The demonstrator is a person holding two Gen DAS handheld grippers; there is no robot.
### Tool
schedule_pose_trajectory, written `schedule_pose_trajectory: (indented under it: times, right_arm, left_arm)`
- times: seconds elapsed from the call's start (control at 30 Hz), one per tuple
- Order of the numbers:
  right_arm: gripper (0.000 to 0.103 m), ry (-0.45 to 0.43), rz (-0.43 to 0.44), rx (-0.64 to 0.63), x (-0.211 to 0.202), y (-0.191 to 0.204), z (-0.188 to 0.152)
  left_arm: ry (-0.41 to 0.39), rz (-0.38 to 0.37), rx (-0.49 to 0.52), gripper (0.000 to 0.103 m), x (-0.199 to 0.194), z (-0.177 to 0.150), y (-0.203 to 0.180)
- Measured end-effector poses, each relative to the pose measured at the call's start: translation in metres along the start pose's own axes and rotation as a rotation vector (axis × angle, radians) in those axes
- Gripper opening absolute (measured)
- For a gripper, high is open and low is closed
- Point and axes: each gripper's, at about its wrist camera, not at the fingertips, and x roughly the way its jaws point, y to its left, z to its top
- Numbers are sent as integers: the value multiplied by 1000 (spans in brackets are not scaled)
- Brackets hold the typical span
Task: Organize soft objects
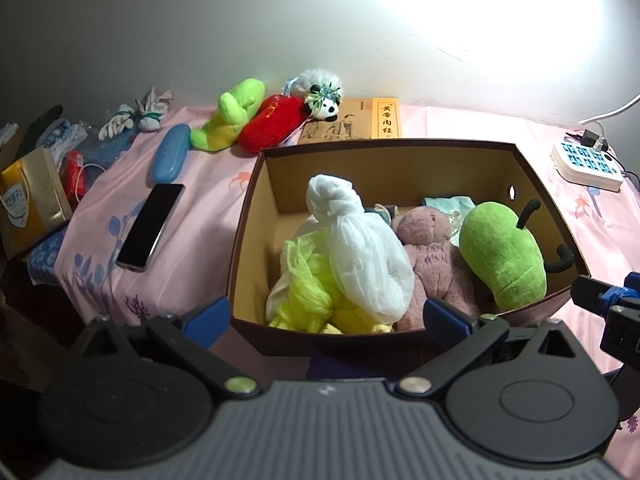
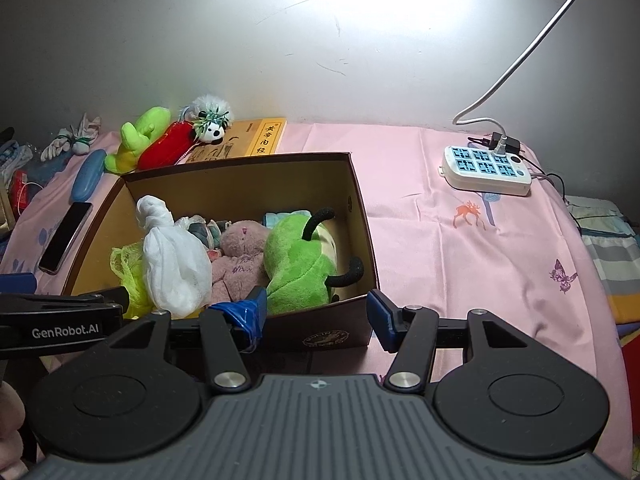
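Observation:
A brown cardboard box [image 1: 250, 208] [image 2: 360, 216] stands on the pink cloth. In it lie a white knotted bag [image 1: 360, 248] [image 2: 172, 264], a yellow mesh bag [image 1: 308, 284], a pink plush [image 1: 432, 248] [image 2: 240, 252] and a green pear plush [image 1: 500, 252] [image 2: 300, 264]. Behind the box lie a green plush [image 1: 228, 116] [image 2: 136, 140], a red plush [image 1: 272, 124] [image 2: 168, 146] and a panda plush [image 1: 324, 100] [image 2: 212, 124]. My left gripper [image 1: 326, 316] is open and empty before the box's near wall. My right gripper [image 2: 316, 312] is open and empty at the box's near right corner.
A phone [image 1: 150, 228] [image 2: 66, 236] and a blue case [image 1: 172, 152] [image 2: 88, 174] lie left of the box. A yellow book [image 1: 360, 120] [image 2: 256, 138] lies behind it. A power strip [image 1: 586, 162] [image 2: 486, 168] sits at the right. Clutter and socks [image 1: 120, 120] fill the far left.

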Motion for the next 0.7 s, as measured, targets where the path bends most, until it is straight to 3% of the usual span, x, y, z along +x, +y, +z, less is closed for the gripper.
schedule_pose_trajectory:
  times: [0.7]
  right_arm:
    - [40, -4, -10, 1, 7, -3, -4]
  left_arm:
    - [23, -21, 18, 102, 6, -1, -5]
